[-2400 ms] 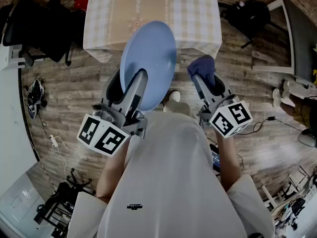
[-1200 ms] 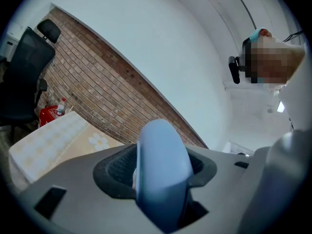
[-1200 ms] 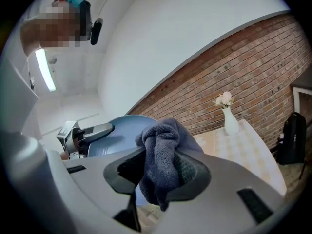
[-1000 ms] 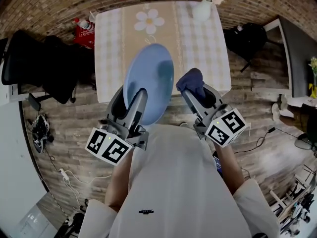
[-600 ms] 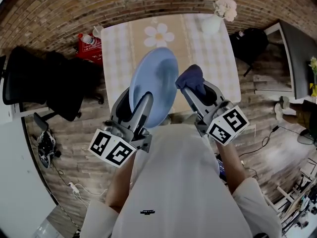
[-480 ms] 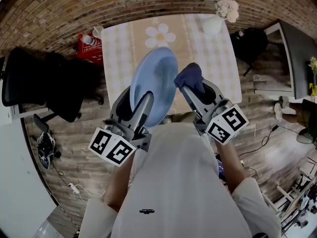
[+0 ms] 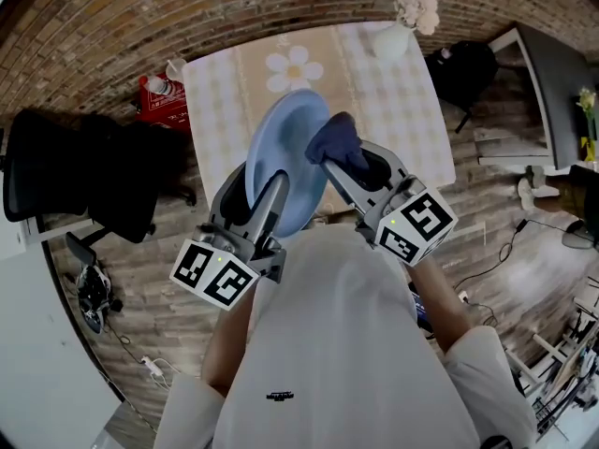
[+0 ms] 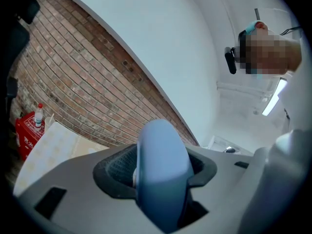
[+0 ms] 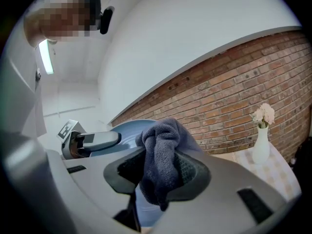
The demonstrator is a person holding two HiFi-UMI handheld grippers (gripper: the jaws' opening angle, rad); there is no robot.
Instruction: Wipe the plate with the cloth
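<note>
A light blue plate is held up on edge in front of the person, with my left gripper shut on its lower rim. In the left gripper view the plate's rim fills the gap between the jaws. My right gripper is shut on a dark blue cloth, which presses against the plate's right face. The right gripper view shows the cloth bunched between the jaws with the plate just behind it and the left gripper at its edge.
A table with a checked cloth and a daisy runner stands ahead below the grippers, with a white vase of flowers at its far right corner. A black chair is at the left. A brick wall lies behind.
My right gripper has moved left with the cloth, from beside the plate onto its face. The left gripper keeps holding the plate up in about the same pose.
</note>
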